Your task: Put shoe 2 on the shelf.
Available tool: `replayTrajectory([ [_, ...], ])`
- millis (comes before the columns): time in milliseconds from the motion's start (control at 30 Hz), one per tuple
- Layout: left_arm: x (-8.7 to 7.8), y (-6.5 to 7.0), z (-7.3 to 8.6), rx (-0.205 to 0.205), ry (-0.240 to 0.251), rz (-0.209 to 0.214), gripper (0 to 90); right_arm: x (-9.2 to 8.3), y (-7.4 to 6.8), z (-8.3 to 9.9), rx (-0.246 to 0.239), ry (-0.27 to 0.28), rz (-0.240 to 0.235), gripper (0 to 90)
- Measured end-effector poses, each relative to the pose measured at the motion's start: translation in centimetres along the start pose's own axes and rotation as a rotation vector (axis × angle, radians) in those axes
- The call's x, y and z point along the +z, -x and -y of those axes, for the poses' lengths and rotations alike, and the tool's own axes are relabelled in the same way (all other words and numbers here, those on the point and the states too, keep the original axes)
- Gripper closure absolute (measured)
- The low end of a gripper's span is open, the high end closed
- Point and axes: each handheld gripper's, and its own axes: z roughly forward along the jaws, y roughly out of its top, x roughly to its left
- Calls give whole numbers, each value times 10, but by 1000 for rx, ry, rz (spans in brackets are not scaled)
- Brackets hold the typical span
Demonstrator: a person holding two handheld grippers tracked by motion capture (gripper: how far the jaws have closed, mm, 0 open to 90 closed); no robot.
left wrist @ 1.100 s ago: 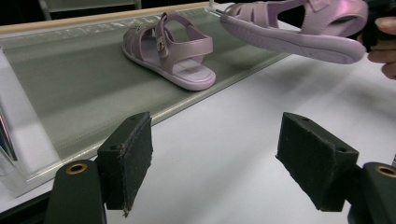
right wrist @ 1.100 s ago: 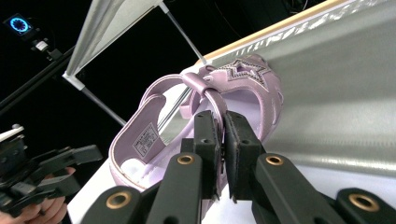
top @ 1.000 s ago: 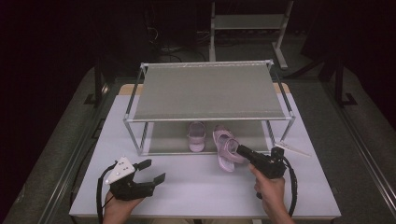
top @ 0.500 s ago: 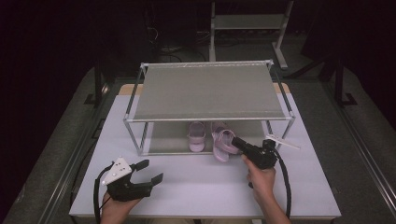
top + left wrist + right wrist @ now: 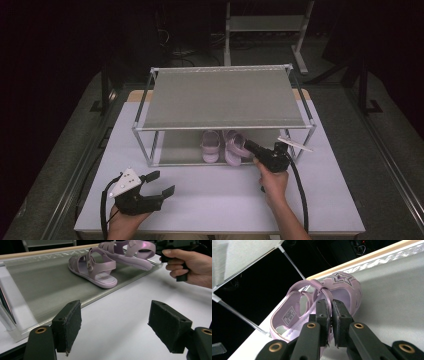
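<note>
A white bench (image 5: 220, 200) carries a two-tier metal-framed rack (image 5: 222, 97) that spans its middle and far half. The rack's grey mesh top shelf hides most of the lower shelf (image 5: 47, 285), which lies just above the bench.

Two lilac sandals sit side by side at the lower shelf's front edge, near the centre of the high view. The left sandal (image 5: 210, 146) lies flat on its sole, long axis running from 6 toward 12 o'clock, heel toward the person. The right sandal (image 5: 234, 146) is tilted up off the shelf by its heel strap. Its long axis runs roughly from 5 toward 11 o'clock, and its star-decorated toe (image 5: 342, 278) points away into the rack while the heel end faces the person.

The right tool (image 5: 248, 146) reaches in from 5 o'clock. Its jaws are pressed together on the thin heel strap of the right sandal.

The left tool (image 5: 161, 183) rests at 7 o'clock, near the bench's front edge and well apart from the rack. Its jaws are spread wide with nothing between them.
</note>
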Motion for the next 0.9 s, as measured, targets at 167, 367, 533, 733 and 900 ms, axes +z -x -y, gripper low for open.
replayTrajectory([
  [167, 0, 0, 0, 1, 3, 1, 259, 9, 4, 1, -12, -15, 28, 838],
  [367, -1, -1, -1, 1, 5, 1, 259, 15, 5, -3, -25, -25, 30, 838],
  [533, -1, 0, 0, 1, 5, 3, 259, 20, 10, -4, -20, -25, 42, 837],
  [733, 0, 0, 0, 0, 0, 9, 259, 23, 16, -3, -15, -21, 49, 838],
  [900, 1, 1, 0, 2, 0, 11, 259, 27, 17, -2, -10, -12, 53, 837],
])
